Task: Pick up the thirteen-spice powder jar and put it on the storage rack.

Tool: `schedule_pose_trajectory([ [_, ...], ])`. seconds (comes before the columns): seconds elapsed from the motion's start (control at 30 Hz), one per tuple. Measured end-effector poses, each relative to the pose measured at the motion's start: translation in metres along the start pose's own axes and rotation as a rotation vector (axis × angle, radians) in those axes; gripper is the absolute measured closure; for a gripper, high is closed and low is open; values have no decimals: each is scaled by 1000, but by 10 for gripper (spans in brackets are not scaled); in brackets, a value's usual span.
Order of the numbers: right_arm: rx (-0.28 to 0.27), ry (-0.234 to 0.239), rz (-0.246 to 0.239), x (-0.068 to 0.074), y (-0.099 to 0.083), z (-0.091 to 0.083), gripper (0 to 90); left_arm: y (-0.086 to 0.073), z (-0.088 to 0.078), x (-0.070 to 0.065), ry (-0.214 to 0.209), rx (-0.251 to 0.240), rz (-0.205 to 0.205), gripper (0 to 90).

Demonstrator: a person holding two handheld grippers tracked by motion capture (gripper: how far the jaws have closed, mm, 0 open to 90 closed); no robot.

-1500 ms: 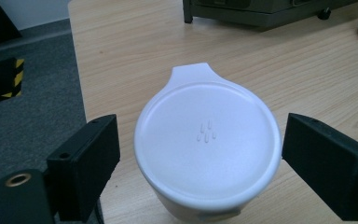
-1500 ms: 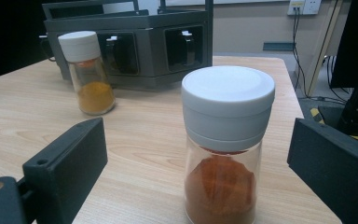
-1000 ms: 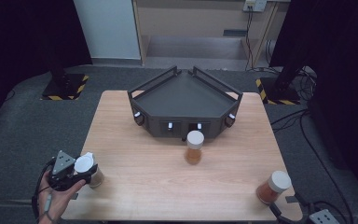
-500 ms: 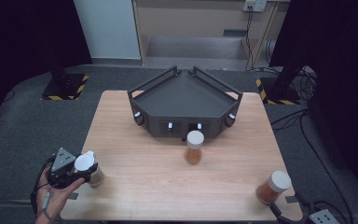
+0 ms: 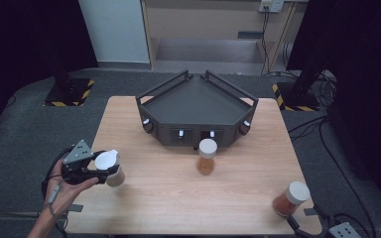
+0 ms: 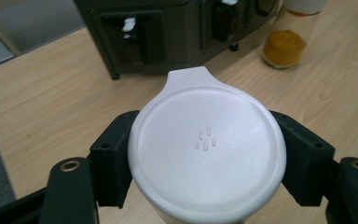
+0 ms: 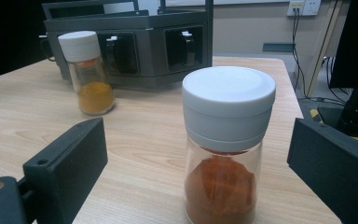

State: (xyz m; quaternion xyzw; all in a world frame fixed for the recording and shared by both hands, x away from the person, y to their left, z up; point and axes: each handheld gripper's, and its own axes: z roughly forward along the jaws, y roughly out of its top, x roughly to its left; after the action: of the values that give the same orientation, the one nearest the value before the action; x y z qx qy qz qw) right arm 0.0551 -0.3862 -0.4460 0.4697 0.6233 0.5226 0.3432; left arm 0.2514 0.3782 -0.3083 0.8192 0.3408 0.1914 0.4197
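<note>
Jar [image 5: 110,166] stands upright in the left tool [image 5: 92,167], clamped at its white lid, over the worktop's [image 5: 178,198] left edge; right tool [image 7: 200,154] gapes around the red jar [image 7: 223,140].

A dark angular tray [image 5: 196,101] with raised rails is set at the far middle of the wooden table [image 5: 168,198]. A jar of yellow powder [image 5: 207,156] with a white cap is placed upright just in front of the tray. A wall socket [image 5: 271,5] with a hanging cable is seen behind. Two stand bases [image 5: 68,92] marked with yellow-black tape are noted on the grey floor.
</note>
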Motion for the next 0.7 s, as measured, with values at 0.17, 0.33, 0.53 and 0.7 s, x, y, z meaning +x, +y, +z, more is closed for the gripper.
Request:
schedule_pose_trajectory([
  [0.17,1,6,-5,0,0,0,51,19,6,6,-63,-4,24,292],
  [0.33,0,5,-2,-1,0,0,51,48,18,10,-125,12,82,292],
  [0.53,1,7,-1,-1,0,0,51,73,31,16,-193,19,115,293],
  [0.7,2,13,-3,-1,0,1,51,87,39,23,-219,4,97,293],
])
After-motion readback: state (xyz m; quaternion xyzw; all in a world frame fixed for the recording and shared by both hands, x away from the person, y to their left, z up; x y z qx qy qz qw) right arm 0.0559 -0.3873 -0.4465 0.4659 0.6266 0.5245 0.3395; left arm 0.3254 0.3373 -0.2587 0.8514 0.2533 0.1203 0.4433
